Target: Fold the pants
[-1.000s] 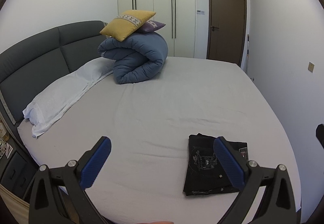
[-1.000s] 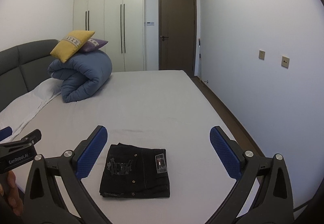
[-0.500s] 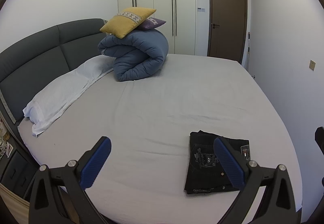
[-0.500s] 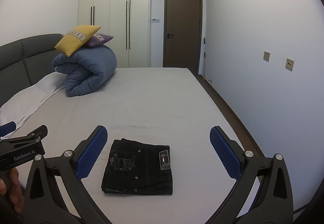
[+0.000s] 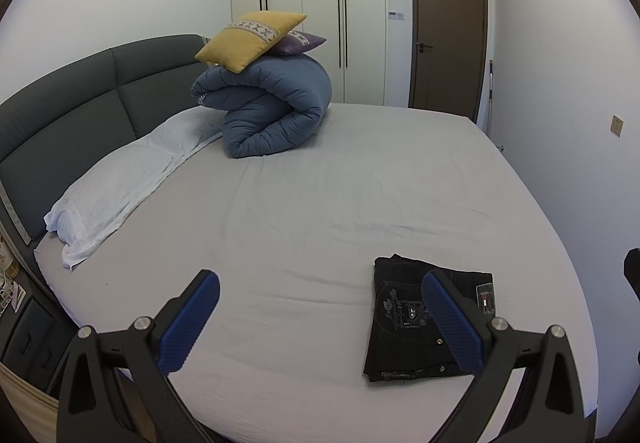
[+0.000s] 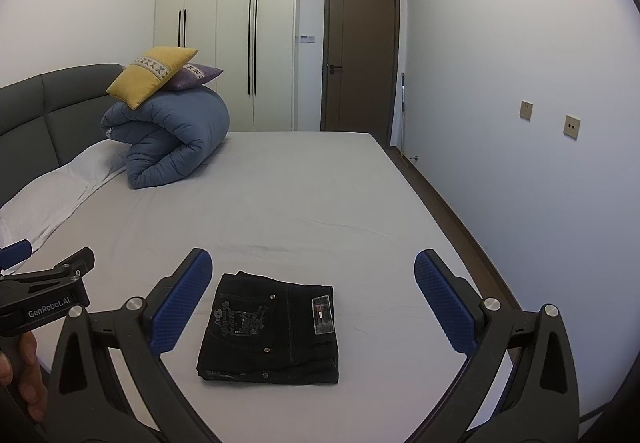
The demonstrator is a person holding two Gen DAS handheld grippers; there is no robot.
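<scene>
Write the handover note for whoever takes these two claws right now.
Left claw: open, empty, above the bed, left of the pants.
Right claw: open, empty, above the bed with the pants between its fingers in view, not touching.
Pants: black, folded into a compact rectangle, flat near the bed's front edge, back pocket and label up.
Done: the fold looks complete.
Left: probably nothing but a check that the edges are square; withdraw both claws.

Wide bed with light grey fitted sheet (image 5: 320, 203) and dark grey padded headboard (image 5: 80, 115). Lying directly on sheet: folded black denim pants (image 6: 272, 331) near the front edge; rolled blue quilted duvet (image 5: 276, 111) and long white pillow (image 5: 128, 179) beside the headboard.
</scene>
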